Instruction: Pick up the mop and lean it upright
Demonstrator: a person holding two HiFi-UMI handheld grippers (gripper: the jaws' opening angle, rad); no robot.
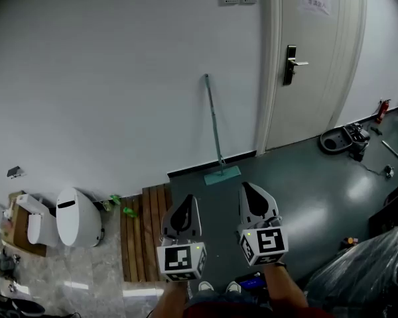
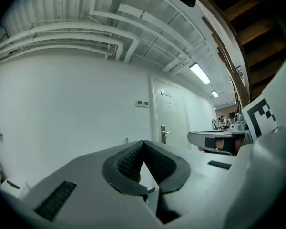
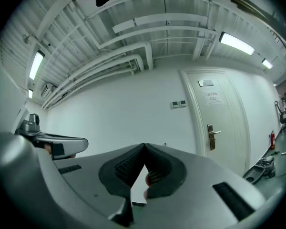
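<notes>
Mop [image 1: 215, 126] leans on wall [image 1: 119, 78] beside door [image 1: 312, 91].

Test room with a mock bathroom corner
A white ceramic toilet [image 1: 78, 217] is set beside brown wooden slats [image 1: 144, 230]; a white door bearing a paper notice [image 1: 312, 58] and exposed white ceiling pipes [image 3: 109, 63] are seen.

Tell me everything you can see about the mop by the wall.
The mop has a long, thin grey-green handle and a flat rectangular teal head. It stands nearly upright with a slight tilt, its top end leaning on the white wall just left of the door. The head lies flat on the dark floor at the foot of the wall. Only the wall and floor touch it.
</notes>
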